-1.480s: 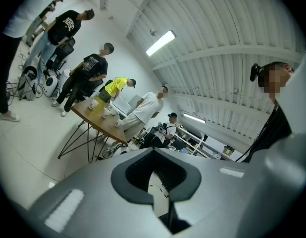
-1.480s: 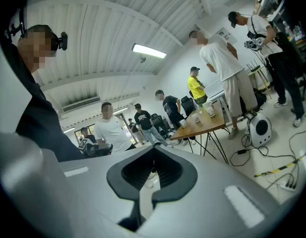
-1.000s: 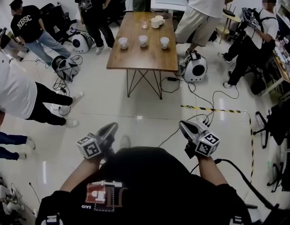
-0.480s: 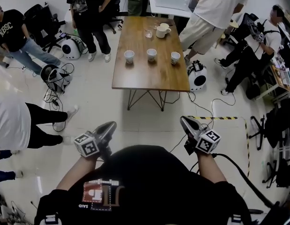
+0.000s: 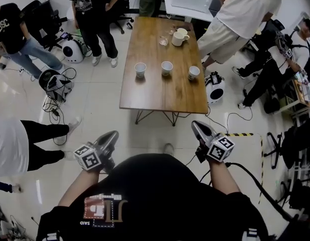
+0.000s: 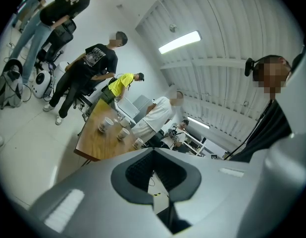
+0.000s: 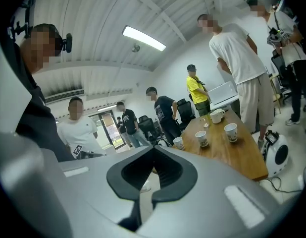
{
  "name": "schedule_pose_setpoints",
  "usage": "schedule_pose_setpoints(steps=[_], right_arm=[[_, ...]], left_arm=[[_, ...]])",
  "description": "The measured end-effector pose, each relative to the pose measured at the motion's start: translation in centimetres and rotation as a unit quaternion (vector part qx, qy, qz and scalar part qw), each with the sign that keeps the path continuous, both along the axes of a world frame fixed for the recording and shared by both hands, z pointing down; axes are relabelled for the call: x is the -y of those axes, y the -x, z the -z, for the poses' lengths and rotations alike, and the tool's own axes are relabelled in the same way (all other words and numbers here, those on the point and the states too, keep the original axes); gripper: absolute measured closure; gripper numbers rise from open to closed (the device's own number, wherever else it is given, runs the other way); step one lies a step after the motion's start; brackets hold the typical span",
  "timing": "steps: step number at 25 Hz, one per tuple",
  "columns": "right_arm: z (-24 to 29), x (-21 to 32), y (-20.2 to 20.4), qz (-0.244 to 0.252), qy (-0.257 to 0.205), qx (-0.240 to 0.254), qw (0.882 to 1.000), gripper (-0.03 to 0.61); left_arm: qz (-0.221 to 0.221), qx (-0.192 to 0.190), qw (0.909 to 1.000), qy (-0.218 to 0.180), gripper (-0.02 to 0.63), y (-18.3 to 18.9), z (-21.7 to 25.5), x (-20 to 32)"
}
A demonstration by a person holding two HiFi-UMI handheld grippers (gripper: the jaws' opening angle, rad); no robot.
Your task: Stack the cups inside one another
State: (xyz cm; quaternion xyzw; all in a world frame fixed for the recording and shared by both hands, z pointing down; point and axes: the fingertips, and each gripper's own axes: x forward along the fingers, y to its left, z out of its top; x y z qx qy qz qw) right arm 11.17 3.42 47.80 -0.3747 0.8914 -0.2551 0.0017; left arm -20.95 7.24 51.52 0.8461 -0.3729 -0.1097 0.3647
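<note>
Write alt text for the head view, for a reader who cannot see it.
Three cups stand apart in a row on a wooden table, unstacked. In the foreground the left gripper and right gripper are shut and empty, short of the table; people stand around.

White mug (image 5: 179, 36) and glass (image 5: 163, 41) stand on a wooden table (image 5: 165, 92).

Lit brightly and evenly from ceiling tubes (image 6: 178, 42); glared softly off glossy floor (image 5: 145, 134); bent hard at fisheye edges, corners black in both gripper views.
</note>
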Motion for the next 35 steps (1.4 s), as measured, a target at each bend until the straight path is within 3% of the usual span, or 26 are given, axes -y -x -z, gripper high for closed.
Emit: schedule_pose_setpoints(steps=[6, 10, 13, 19, 25, 28, 31, 33, 35], right_arm=[[-3.6, 11.4, -4.0, 0.046, -0.010, -0.029, 0.998, 0.561], [-6.2, 19.9, -5.7, 0.102, -0.025, -0.112, 0.988, 0.531], [-7.8, 25.4, -7.4, 0.125, -0.041, -0.189, 0.973, 0.466], [-11.7, 31.5, -9.4, 0.137, -0.029, -0.279, 0.950, 0.465], [-12.6, 32.0, -8.9, 0.116, 0.018, -0.251, 0.961, 0.466], [-11.1, 31.5, -8.0, 0.100, 0.050, -0.179, 0.977, 0.457], [-9.4, 31.0, -7.0, 0.104, 0.075, -0.107, 0.986, 0.379], [-9.7, 31.7, -7.5, 0.066, 0.091, -0.117, 0.987, 0.396], [-10.9, 32.6, -8.8, 0.018, 0.095, -0.173, 0.980, 0.497]], left_arm=[[0.060, 0.036, 0.9976, -0.004, 0.611, -2.6, -0.3, 7.3], [0.134, 0.023, 0.9905, 0.018, 0.611, -4.1, 1.2, 12.8], [0.147, 0.032, 0.9884, 0.022, 0.611, -6.2, 2.3, 15.6], [0.132, 0.041, 0.9899, 0.033, 0.611, -8.3, 2.7, 19.6], [0.079, 0.025, 0.9960, 0.033, 0.612, -7.9, 1.5, 23.2], [0.050, 0.017, 0.9982, 0.028, 0.611, -7.4, 1.1, 24.8], [0.027, 0.009, 0.9994, 0.021, 0.611, -7.1, 1.0, 26.6], [0.020, 0.005, 0.9996, 0.017, 0.611, -6.8, 1.1, 27.3], [0.016, 0.005, 0.9997, 0.015, 0.612, -6.4, 1.2, 27.6]])
